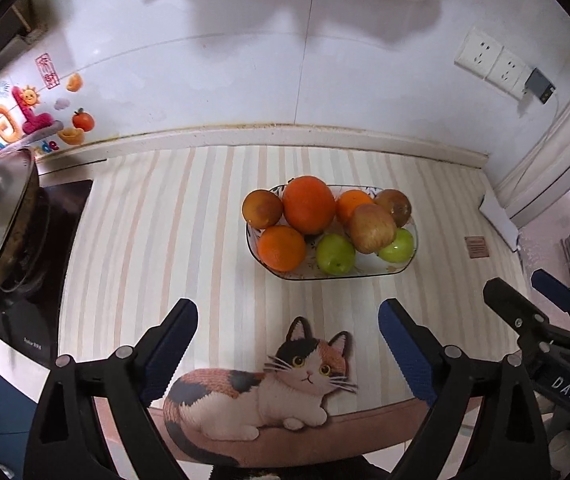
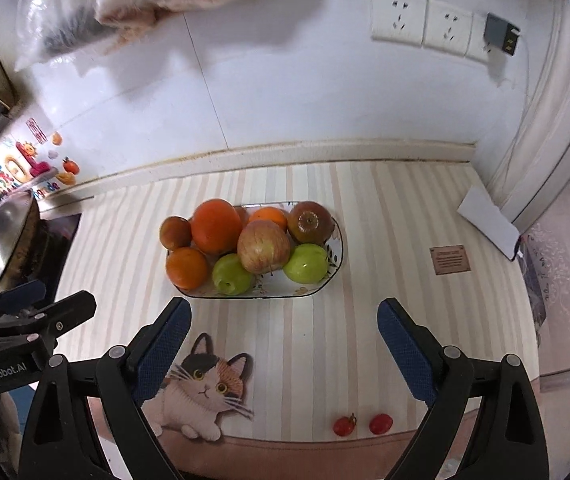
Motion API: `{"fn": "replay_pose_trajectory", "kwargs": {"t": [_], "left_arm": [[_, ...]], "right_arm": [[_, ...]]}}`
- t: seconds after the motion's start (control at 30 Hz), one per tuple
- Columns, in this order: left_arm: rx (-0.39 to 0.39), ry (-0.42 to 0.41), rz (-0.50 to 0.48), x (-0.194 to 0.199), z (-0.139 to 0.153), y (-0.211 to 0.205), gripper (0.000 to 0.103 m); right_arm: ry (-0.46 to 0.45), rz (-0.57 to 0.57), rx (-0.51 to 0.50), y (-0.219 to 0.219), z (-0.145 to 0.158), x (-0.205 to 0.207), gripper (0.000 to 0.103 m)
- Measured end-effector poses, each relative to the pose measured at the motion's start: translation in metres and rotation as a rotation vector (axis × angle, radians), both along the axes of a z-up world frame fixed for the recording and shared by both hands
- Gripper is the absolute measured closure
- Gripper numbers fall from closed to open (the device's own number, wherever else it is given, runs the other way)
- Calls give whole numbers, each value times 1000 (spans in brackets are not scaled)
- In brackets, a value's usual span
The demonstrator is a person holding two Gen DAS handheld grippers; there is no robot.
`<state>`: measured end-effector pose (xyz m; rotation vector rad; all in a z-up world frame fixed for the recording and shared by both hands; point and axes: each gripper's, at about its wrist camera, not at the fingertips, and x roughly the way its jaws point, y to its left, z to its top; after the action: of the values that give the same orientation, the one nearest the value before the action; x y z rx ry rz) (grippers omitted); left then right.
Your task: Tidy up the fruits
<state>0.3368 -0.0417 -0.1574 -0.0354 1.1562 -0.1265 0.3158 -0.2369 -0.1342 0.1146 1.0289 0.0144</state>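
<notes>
Both the left gripper (image 1: 288, 354) and right gripper (image 2: 284, 354) are hanging wide open, empty, while smooth, round, roll-prone fruits (image 1: 309, 204) are waiting at twelve o'clock, best pinched across their middles.

Fruit piled in an oval dish (image 2: 335, 268)
Oranges (image 2: 217, 226), green apples (image 2: 307, 263), red apple (image 2: 263, 246); two small, possibly cherry, tomatoes (image 2: 344, 425) lie apart.

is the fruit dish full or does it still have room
Full: the dish is crowded with oranges, apples and green apples, some stacked. Two small red fruits lie outside on the mat.
</notes>
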Motion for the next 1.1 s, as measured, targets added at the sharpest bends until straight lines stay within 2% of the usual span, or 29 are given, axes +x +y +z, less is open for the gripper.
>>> {"fn": "replay_pose_trajectory", "kwargs": {"t": [0.33,0.63,0.73,0.87,1.0,1.1], "left_arm": [[32,-94,-6,-39,37,4,10],[40,-114,-14,-52,41,5,10],[48,-100,-16,-48,34,1,10],[70,-68,-38,-40,16,-12,10],[107,-16,-84,-28,-16,-37,10],[111,59,-131,-20,-45,-59,10]], "right_arm": [[-91,-13,-2,4,48,-40,7],[-104,-18,36,9,56,-52,7],[-87,-27,56,4,48,-50,7],[-19,-66,118,-17,22,-44,7],[56,-145,139,-53,-16,-40,7],[122,-223,151,-86,-52,-43,8]]}}
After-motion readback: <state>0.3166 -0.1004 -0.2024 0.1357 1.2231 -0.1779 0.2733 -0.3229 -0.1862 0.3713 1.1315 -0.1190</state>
